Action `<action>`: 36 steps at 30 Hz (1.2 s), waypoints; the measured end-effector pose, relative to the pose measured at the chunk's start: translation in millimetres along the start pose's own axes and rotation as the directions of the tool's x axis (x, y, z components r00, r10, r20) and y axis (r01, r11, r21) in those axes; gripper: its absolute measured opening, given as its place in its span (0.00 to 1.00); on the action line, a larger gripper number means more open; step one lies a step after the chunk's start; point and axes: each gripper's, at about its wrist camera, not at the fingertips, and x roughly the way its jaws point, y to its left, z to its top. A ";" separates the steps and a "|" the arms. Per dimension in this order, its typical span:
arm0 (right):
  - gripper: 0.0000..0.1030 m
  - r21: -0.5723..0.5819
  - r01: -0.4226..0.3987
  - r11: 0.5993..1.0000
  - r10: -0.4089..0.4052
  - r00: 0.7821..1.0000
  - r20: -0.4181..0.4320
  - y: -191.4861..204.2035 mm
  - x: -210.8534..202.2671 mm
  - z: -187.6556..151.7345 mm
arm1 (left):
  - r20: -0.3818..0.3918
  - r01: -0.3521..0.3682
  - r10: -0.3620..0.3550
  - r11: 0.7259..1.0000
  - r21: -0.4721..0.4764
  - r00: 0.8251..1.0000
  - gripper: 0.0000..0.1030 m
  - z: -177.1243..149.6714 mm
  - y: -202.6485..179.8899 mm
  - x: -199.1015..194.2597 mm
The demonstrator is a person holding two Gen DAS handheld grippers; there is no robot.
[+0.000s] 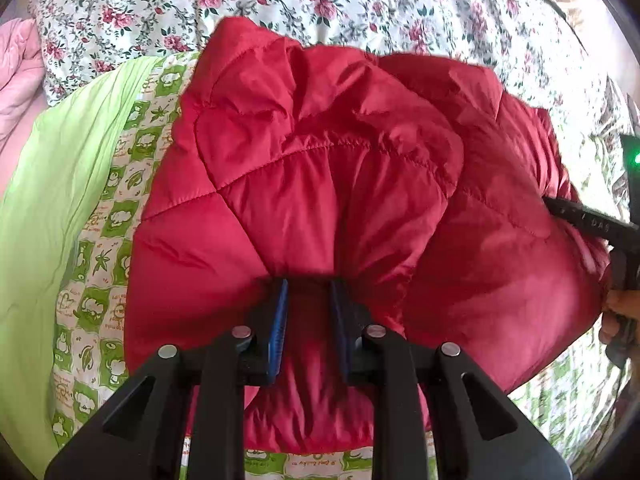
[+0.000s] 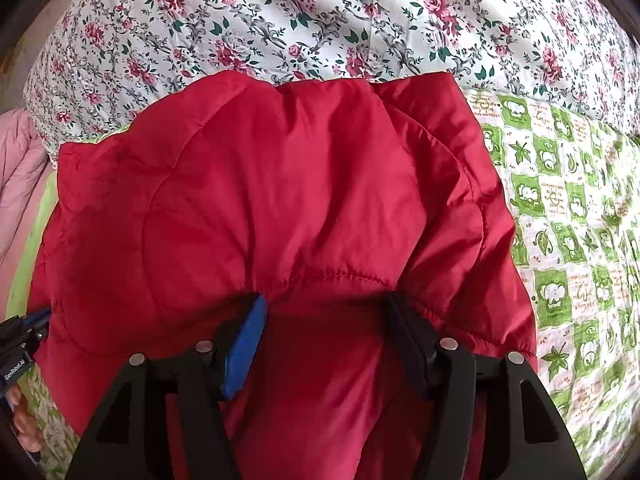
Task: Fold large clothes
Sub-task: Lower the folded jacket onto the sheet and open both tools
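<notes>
My left gripper (image 1: 309,300) clamps bunched red quilted jacket (image 1: 320,168); my right gripper (image 2: 326,316) half-spread, jacket fabric between pads, grip unclear.

One red jacket (image 1: 304,184); two grippers: left gripper (image 1: 309,308), right gripper (image 2: 326,320).

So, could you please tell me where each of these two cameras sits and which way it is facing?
Left wrist: sits on the left gripper, looking forward and down over its two fingers at the red quilted jacket; the right gripper and a hand show at the right edge.
Right wrist: sits on the right gripper, looking down at the jacket; the left gripper and fingers show at the lower left.
Shared: the jacket, the floral sheet, the green-patterned quilt, a pink cloth.
</notes>
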 end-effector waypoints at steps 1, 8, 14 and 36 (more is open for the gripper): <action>0.60 0.005 -0.002 1.000 0.002 1.000 -0.003 -0.7 0.1 0.2 | 0.010 0.009 -0.009 1.000 -0.008 1.000 0.18 2.0 1.2 -5.4; 0.60 0.047 -0.032 0.998 0.032 0.999 0.006 -6.3 -12.5 3.9 | 0.053 0.060 -0.060 0.998 0.008 0.997 0.18 24.1 -5.8 -24.7; 0.62 0.022 -0.032 0.999 0.030 0.997 0.067 0.6 -52.9 -12.7 | 0.012 0.021 -0.021 0.999 0.031 1.000 0.18 26.4 -15.4 4.7; 0.64 0.050 -0.059 0.997 0.057 0.998 0.036 -7.9 -71.0 -40.9 | 0.013 -0.015 0.014 0.999 0.034 1.000 0.31 11.1 -12.5 -10.6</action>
